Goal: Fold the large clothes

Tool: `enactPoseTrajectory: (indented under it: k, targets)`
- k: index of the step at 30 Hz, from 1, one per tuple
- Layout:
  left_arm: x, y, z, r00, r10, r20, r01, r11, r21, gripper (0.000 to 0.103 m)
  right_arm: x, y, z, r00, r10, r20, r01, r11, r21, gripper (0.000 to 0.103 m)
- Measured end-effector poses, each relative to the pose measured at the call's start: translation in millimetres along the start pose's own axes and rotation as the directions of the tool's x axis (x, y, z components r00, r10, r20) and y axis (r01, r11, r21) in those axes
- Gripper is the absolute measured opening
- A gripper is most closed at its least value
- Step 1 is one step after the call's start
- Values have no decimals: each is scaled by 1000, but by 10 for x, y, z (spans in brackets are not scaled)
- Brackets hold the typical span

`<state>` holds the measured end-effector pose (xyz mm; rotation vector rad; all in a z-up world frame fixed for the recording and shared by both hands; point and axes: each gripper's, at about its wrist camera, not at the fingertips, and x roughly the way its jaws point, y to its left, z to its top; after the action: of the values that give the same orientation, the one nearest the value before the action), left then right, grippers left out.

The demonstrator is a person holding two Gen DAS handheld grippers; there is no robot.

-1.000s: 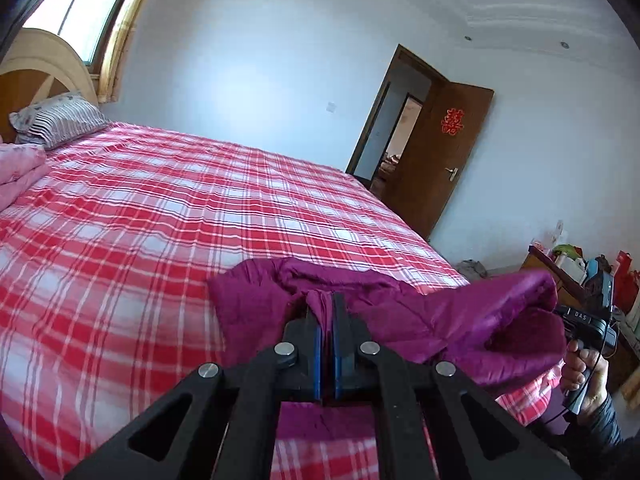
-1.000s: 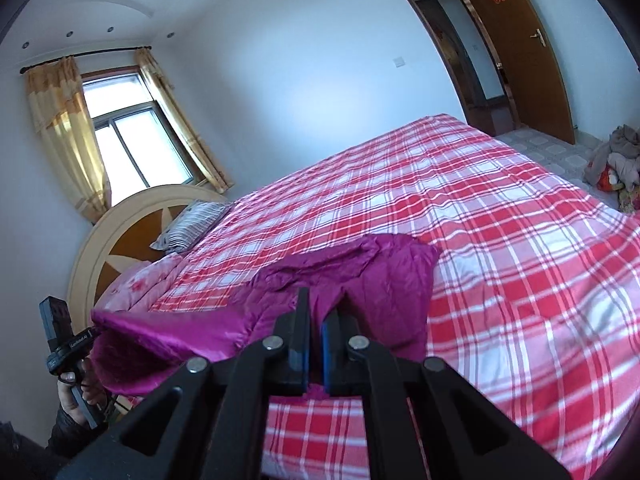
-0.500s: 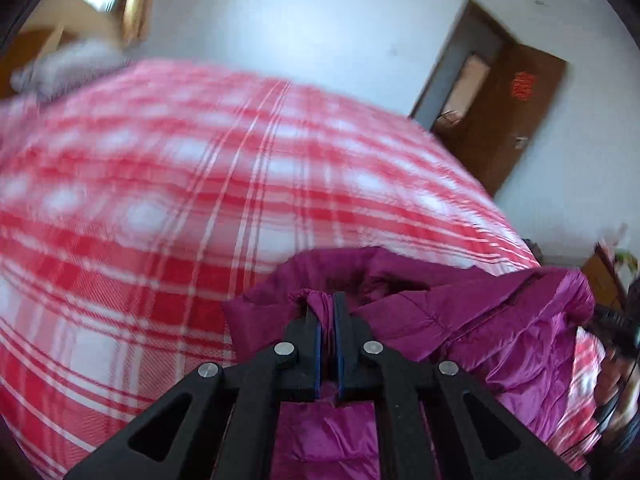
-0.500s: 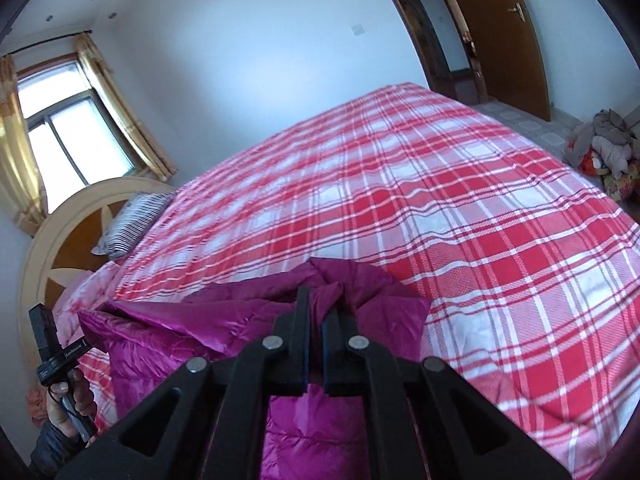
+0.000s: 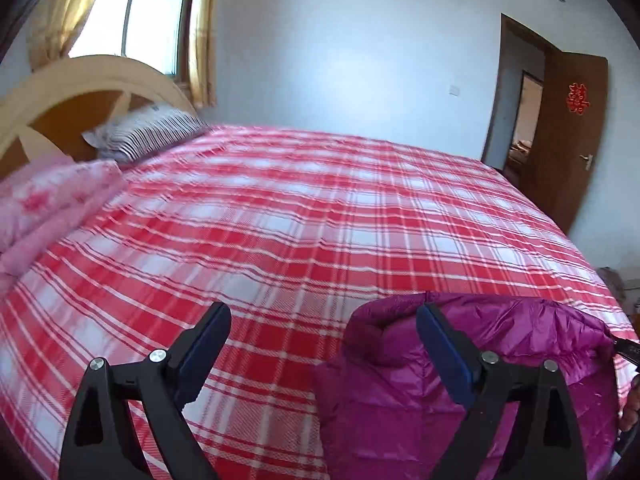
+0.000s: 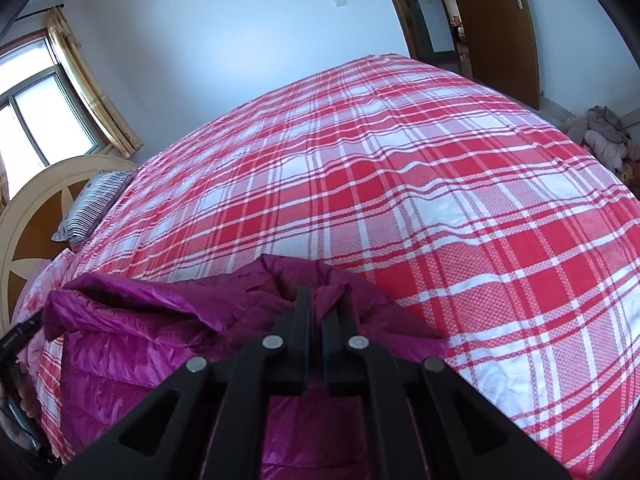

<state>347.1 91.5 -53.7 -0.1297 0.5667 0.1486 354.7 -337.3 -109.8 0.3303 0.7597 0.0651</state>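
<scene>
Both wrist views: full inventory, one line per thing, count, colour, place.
Jacket: 1, magenta, quilted, near edge of bed.
Bedsheet: 1, red-white plaid, covers bed.
Pillow: 1, striped, by headboard.
Quilt: 1, pink floral, head end.
Headboard: 1, cream and brown, arched.
Window: 1, yellow curtains.
Door: 1, brown, open, red ornament.
Clothes pile: 1, greyish, floor past bed.
Left claw: black, jaws opening, nothing between.
Right claw: black, shut on jacket.
</scene>
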Motion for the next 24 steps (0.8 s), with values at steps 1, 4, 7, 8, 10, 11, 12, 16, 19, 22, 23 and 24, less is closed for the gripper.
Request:
enactPoseTrajectory:
  k: [1,4,7,8,10,11,12,16,19,22,23,24]
  targets:
    - [-25,-58,-14,1000,-18,4,18,1000,7,94,17,-31,-5,1000,-8,0,8,1000,5,6]
    - [-27,-429,-151,996,-90,-13,91,990,109,94,109,-72,15,1000,-26,-6,26,999,21,6]
    - [143,-833,-367,994,-93,-60,105,966,237,94,168,-44,56,999,-38,8,38,999,16,6]
    - [217,-921,-432,995,-72,-72,89,961,263,94,159,-12,65,999,-46,18,45,999,9,8]
    - [348,-1012,-562,994,-40,-98,67,956,287,94,72,103,69,996,-73,57,74,997,-20,17]
    - [420,-1030,-615,993,-29,-110,60,956,287,94,34,164,67,994,-82,76,85,996,-42,23]
    - [486,-1028,-668,992,-19,-125,54,957,284,94,-26,242,57,990,-97,101,104,992,-70,27]
    - [681,-974,-794,986,7,-168,35,969,244,94,-274,585,-19,971,-89,220,125,980,-153,77]
    - [741,-964,-796,985,37,-171,2,975,223,94,-200,866,-74,979,-34,203,81,970,-230,78]
    - [825,-911,-760,977,69,-204,-30,982,185,94,41,1075,-159,991,56,120,-18,955,-296,78]
    - [827,-906,-753,974,67,-214,-29,984,176,94,124,1127,-192,994,55,96,-21,947,-321,75]
    - [803,-902,-728,973,67,-223,-29,985,169,94,260,1185,-234,998,30,63,-6,935,-354,72]
